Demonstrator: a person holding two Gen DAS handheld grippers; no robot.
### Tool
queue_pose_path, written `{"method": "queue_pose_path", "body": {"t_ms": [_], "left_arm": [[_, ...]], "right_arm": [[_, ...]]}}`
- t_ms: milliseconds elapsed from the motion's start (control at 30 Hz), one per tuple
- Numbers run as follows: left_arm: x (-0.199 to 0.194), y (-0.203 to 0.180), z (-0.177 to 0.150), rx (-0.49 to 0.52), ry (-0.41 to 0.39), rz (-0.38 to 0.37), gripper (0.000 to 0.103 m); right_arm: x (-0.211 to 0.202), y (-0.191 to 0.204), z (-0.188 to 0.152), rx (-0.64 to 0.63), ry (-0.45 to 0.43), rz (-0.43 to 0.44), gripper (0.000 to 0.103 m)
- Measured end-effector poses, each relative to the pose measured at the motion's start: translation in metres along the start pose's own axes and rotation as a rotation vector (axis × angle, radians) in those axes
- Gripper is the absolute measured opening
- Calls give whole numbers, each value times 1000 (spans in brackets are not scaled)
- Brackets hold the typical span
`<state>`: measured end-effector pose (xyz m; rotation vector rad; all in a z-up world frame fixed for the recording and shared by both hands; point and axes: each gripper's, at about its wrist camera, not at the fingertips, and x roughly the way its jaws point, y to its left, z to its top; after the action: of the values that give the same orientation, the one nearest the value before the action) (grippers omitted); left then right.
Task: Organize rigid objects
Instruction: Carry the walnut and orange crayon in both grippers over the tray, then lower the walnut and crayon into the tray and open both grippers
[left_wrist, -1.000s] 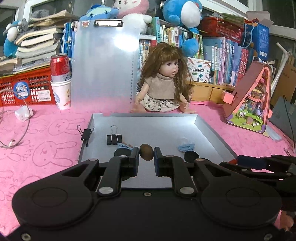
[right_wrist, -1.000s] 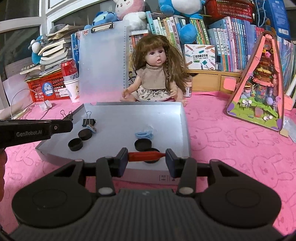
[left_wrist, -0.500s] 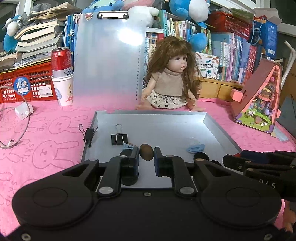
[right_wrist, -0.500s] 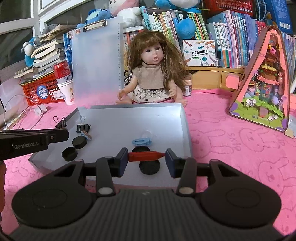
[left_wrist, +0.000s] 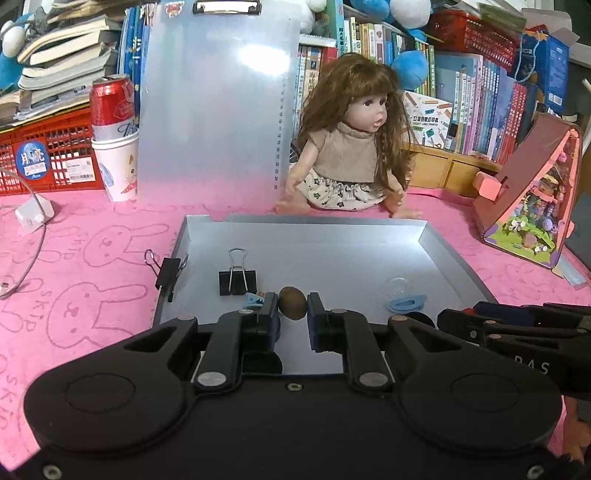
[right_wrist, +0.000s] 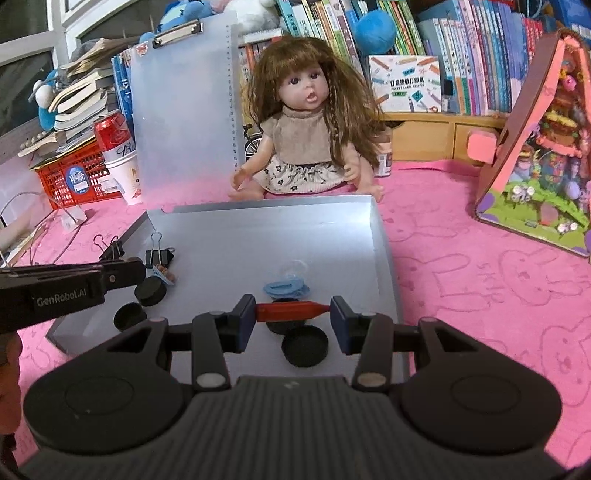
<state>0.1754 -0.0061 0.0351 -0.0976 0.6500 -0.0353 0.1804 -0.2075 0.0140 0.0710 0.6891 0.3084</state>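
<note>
Brown nut sits pinched in the left claw; red marker spans the clamped right claw.

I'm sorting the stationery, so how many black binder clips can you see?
2. One binder clip sits on the tray's left wall; the other binder clip lies inside the tray near that wall. Others could be hidden.

- A pink bunny-print cloth covers the table.
- Crowded bookshelves line the back.
- A dark window stands at left.
</note>
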Motion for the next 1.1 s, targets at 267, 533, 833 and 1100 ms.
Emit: {"method": "queue_pose_path", "body": {"t_ms": [267,533,833,1100], "left_arm": [[24,10,18,-20,41,-11,15],[42,21,28,-62,80,-27,15],[57,24,35,-78,124,-45,15],[75,22,49,-83,128,-10,15]], "right_arm": [[20,0,18,13,40,17,48],[46,-8,42,53,100,29,49],[65,-13,48,91,148,19,49],[87,-9,61,70,171,-17,49]]}}
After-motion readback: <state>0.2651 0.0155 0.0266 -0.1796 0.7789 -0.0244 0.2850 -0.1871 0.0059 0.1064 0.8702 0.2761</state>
